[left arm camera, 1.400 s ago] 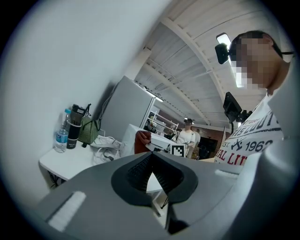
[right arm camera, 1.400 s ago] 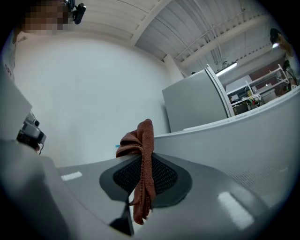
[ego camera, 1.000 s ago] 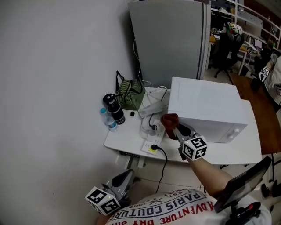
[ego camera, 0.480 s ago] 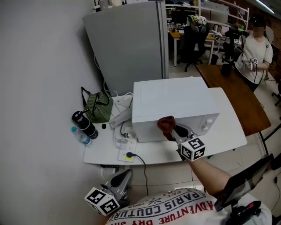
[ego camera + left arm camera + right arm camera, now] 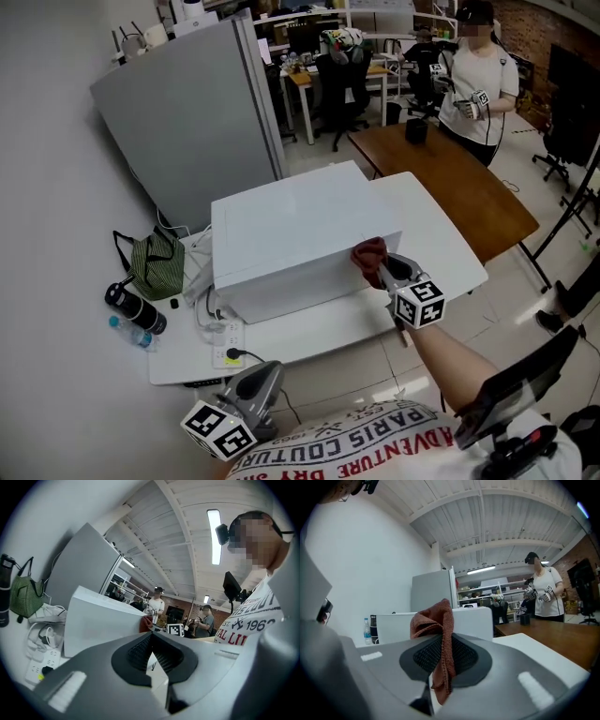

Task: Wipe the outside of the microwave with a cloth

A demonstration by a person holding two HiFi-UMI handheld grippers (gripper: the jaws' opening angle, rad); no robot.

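Right claw [image 5: 382, 270] is clamping a rust-red cloth [image 5: 368, 255]; in the right gripper view the cloth [image 5: 436, 620] is bunching above the pads and hanging down between them. In the head view the cloth is sitting at the near right corner of the white microwave [image 5: 291, 234], apparently touching it. The microwave is standing on the white surface [image 5: 441, 251]. Left claw [image 5: 259, 383] is hanging low, well apart from the microwave, with jaws closed together on nothing [image 5: 151, 649]. A green bag [image 5: 156, 268] and a dark bottle [image 5: 137, 311] are lying left of the microwave.
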